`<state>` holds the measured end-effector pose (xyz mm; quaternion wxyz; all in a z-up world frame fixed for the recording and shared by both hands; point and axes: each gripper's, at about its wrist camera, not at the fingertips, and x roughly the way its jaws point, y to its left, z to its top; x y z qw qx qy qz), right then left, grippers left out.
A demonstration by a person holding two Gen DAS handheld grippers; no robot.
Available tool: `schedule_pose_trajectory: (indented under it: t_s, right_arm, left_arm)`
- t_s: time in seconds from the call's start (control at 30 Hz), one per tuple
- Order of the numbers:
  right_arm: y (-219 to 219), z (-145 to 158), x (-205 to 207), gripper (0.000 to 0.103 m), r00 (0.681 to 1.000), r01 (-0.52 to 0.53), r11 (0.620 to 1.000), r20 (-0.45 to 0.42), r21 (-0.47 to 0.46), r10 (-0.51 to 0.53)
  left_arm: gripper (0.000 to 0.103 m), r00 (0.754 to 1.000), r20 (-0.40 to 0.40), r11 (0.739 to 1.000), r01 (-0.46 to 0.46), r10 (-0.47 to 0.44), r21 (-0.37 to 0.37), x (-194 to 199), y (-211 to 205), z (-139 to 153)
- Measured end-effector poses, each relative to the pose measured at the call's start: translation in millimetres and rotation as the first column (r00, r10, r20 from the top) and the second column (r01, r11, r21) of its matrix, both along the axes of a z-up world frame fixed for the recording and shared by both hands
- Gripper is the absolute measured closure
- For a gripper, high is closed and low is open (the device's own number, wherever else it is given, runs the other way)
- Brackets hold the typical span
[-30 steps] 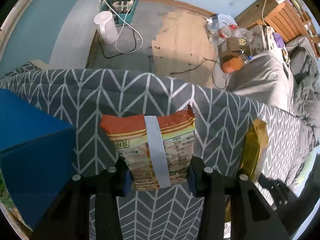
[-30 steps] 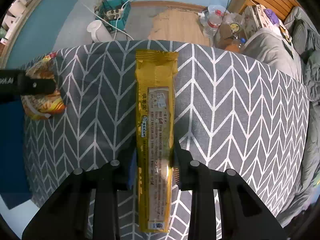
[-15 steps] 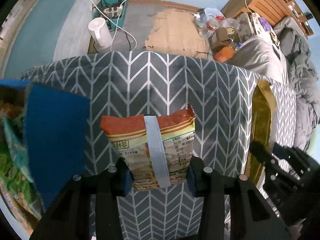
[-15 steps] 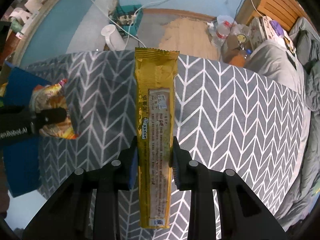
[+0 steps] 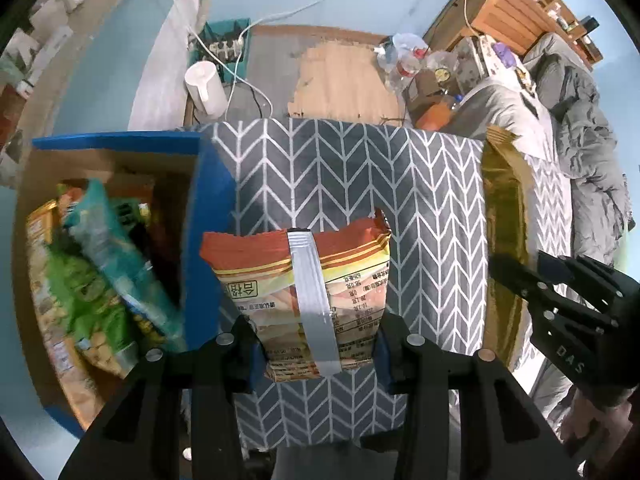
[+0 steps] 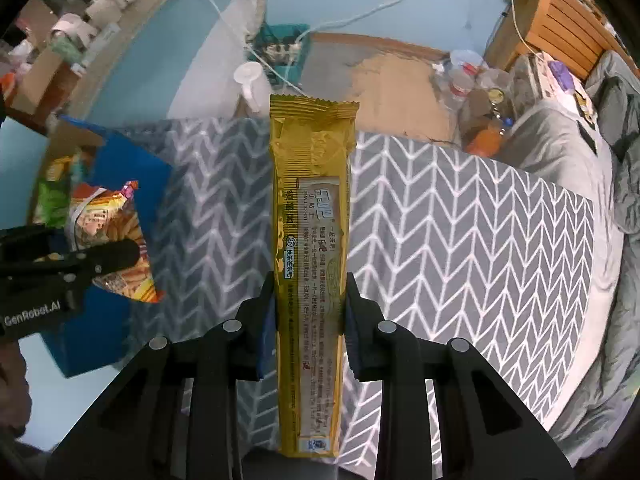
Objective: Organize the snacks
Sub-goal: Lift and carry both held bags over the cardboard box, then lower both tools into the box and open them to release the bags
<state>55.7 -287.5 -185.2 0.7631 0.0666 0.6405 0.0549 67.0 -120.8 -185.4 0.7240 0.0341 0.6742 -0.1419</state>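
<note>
**Both snacks lifted clear, box now in reach**

A second ago both packets sat low over the chevron-patterned tablecloth (image 5: pixel 340 184); now they hang higher above it, and the blue box (image 5: pixel 204 216) has slid fully into the left wrist view, its open top showing green and teal snack bags (image 5: pixel 108 264) already inside.

The left gripper (image 5: pixel 316 344) is closed partway, its pads pressing the lower sides of an orange snack bag (image 5: pixel 304 280) with a silver back seam. The bag hangs just beside the box's near wall, not yet over the opening.

The right gripper (image 6: pixel 308 312) is nearly fully closed, pinching a long yellow biscuit packet (image 6: pixel 312 216) about its middle, above the middle of the table and well apart from the box.

By my reading, the pickup is done and the carry is under way. The orange bag looks likely to go in first; the yellow packet has farther to travel.
</note>
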Motion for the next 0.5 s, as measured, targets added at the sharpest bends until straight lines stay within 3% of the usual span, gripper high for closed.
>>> schedule_pose_trajectory:
  t_s: [0.17,0.5]
  right_arm:
    - [21,18,-1,0.076,0.999,-0.027,0.998,0.021,0.053,0.026]
    - [81,37,8,0.076,0.993,-0.111,0.982,0.056,0.156,0.104]
  left_arm:
    - [0.060,1.000,0.011,0.999,-0.026,0.027,-0.039,-9,23,22]
    - [0.060,0.993,0.058,0.994,-0.098,0.100,-0.045,-23,84,58]
